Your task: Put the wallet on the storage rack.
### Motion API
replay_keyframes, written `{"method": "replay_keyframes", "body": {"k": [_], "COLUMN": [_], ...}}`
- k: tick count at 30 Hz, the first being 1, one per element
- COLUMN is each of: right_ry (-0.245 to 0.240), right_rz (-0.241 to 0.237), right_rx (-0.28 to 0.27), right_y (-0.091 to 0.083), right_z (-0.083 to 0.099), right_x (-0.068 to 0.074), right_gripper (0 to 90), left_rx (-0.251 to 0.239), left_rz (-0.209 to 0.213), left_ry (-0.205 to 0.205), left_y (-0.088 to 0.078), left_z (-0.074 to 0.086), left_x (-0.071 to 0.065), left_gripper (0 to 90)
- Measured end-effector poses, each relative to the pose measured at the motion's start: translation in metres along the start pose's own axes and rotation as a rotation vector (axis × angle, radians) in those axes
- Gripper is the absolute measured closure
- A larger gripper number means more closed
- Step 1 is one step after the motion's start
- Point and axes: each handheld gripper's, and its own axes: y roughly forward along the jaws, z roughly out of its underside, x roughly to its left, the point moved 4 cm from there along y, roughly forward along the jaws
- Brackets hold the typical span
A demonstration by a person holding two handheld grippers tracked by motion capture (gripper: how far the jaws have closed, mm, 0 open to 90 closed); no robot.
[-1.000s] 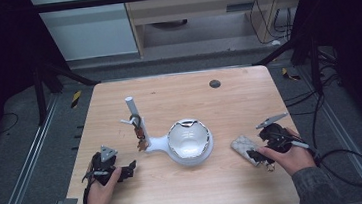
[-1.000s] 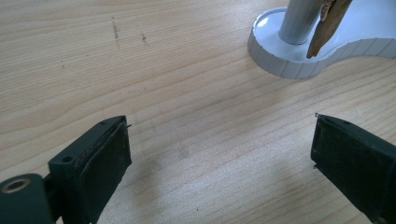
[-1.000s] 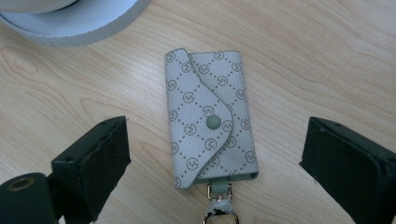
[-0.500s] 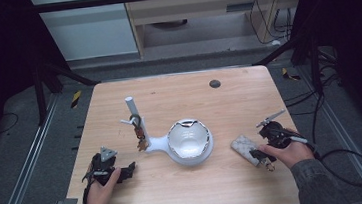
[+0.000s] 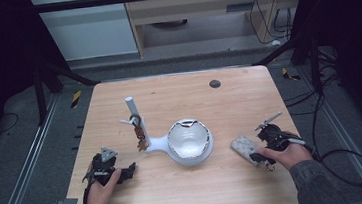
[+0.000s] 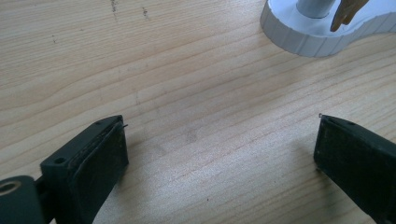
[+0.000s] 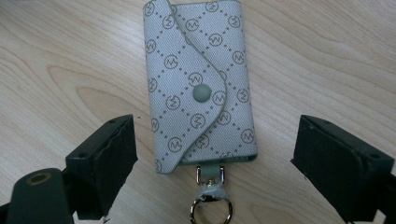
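Observation:
A grey patterned key pouch [image 7: 201,88] with a green snap and a metal ring lies flat on the wooden table [image 5: 229,97], right of the centre [image 5: 245,148]. My right gripper [image 7: 219,140] straddles its ring end. Its jaws have just been closing, the pouch lies between them, and both pads stand clear of its sides. In the high view the right gripper [image 5: 258,155] sits at the pouch's near right edge. My left gripper [image 6: 219,135] is open over bare wood, low at the table's front left [image 5: 128,171].
A white stand [image 5: 189,141] with a round dish and an upright post [image 5: 132,109] occupies the table's middle; small trinkets [image 5: 139,132] hang from the post. Its base [image 6: 317,32] lies ahead of the left gripper. A dark round spot [image 5: 214,83] marks the far side.
The right gripper's jaws have drawn closer together around the pouch, and the hand has shifted slightly. The left hand has stayed still.

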Motion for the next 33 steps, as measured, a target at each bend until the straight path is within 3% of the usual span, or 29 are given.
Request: {"method": "replay_keyframes", "body": {"k": [17, 21, 33], "right_ry": [-0.018, -0.009, -0.046], "right_rz": [-0.008, -0.009, 0.001], "right_rx": [0.077, 0.091, 0.111], "right_y": [0.020, 0.024, 0.029], "right_z": [0.003, 0.004, 0.001], "right_x": [0.006, 0.007, 0.006], "right_gripper": [10.9, 12.6, 22.4], "left_rx": [0.003, 0.003, 0.003], "left_rz": [0.001, 0.001, 0.005], "left_ry": [0.005, 0.005, 0.006], "left_y": [0.000, 0.000, 0.001], "left_z": [0.000, 0.000, 0.000], "left_x": [0.000, -0.001, -0.001], "left_gripper": [1.2, 1.2, 0.8]}}
